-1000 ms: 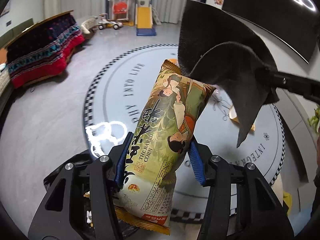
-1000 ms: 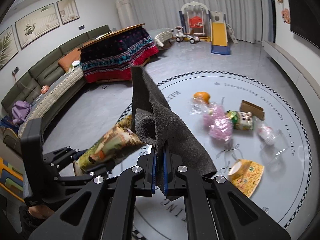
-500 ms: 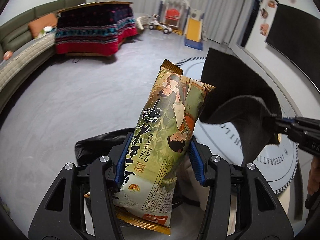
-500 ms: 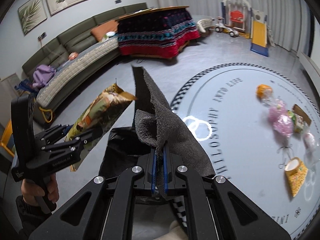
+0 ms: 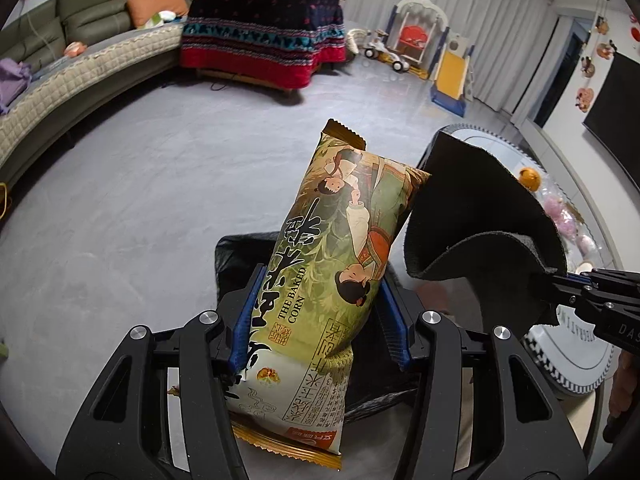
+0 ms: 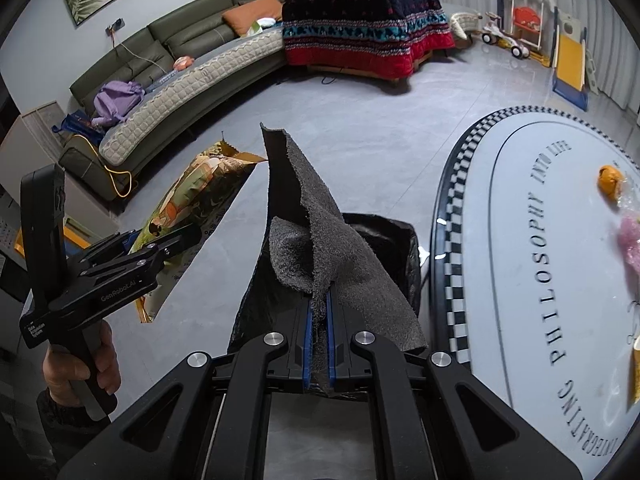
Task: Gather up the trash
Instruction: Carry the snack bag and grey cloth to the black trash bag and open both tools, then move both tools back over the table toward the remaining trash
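Note:
My left gripper (image 5: 318,316) is shut on a green baked-corn snack bag (image 5: 340,256), which stands upright between the blue pads. The same snack bag (image 6: 192,196) shows at the left of the right wrist view. My right gripper (image 6: 319,334) is shut on a piece of dark grey cloth (image 6: 320,240); that cloth (image 5: 476,208) hangs just right of the snack bag. A black trash bag (image 5: 240,252) lies open on the floor beneath both grippers, mostly hidden by them. Its rim (image 6: 384,228) shows behind the cloth.
A round rug with a checkered edge (image 6: 520,260) lies to the right, with an orange (image 6: 610,180), pink plastic (image 6: 630,240) and other litter on it. A green sofa (image 6: 180,60), a draped table (image 6: 360,24) and toy slides (image 5: 448,76) stand at the back.
Both grippers swung left and down, from over the round rug to above the black trash bag. The snack bag and the cloth stayed gripped throughout.

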